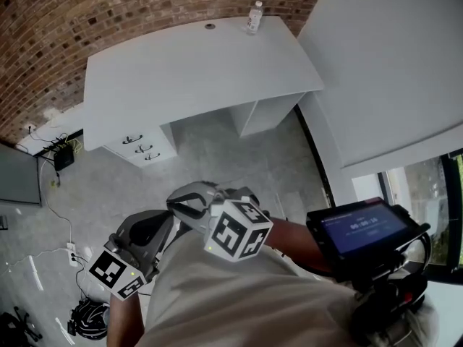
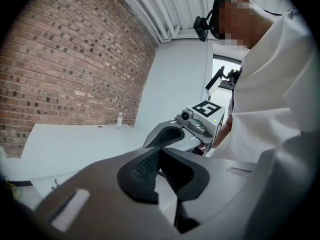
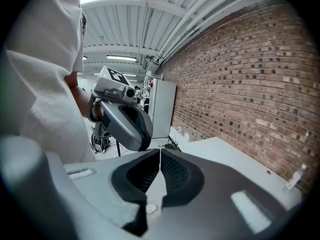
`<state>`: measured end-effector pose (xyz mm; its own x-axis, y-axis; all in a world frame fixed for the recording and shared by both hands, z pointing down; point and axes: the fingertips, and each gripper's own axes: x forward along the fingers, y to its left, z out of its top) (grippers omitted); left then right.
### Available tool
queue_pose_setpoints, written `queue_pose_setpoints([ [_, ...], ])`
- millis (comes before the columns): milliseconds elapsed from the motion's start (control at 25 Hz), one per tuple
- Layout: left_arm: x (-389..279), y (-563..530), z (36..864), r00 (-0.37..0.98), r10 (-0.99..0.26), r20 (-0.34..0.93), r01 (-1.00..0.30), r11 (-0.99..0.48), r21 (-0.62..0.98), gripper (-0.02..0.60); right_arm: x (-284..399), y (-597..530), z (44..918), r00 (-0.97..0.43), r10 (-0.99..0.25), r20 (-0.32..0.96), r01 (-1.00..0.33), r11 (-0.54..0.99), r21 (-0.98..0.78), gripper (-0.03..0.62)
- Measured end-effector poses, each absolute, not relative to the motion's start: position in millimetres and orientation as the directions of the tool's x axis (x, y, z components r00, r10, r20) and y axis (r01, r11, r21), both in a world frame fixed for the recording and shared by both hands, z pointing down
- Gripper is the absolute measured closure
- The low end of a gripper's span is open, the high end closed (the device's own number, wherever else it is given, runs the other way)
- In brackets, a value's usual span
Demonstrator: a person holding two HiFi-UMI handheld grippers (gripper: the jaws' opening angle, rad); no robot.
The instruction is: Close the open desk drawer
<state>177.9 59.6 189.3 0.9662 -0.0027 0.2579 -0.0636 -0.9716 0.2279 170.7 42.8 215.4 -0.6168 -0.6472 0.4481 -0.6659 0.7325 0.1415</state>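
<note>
Bottle (image 1: 254,16) on far desk (image 1: 195,71) corner

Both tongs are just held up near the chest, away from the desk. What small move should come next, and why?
Probably a step toward the desk, bringing the right tongs toward the drawer unit beneath it. Both the right tongs and the left tongs are shut, empty, and well short of the unit.

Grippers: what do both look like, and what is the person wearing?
The left gripper and right gripper are grey moulded shells with black ribbed pads. Each carries a white cube with black square markers. The person wears a white shirt.
</note>
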Motion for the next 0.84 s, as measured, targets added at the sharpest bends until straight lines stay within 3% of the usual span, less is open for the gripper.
queue_pose_setpoints([
  [840,181.4,54.8,194.6,0.960,0.030,0.280,-0.045,-0.965,0.258,0.577,173.4,38.9,221.6,-0.588,-0.652,0.479,-0.682,0.718,0.139,0.585],
])
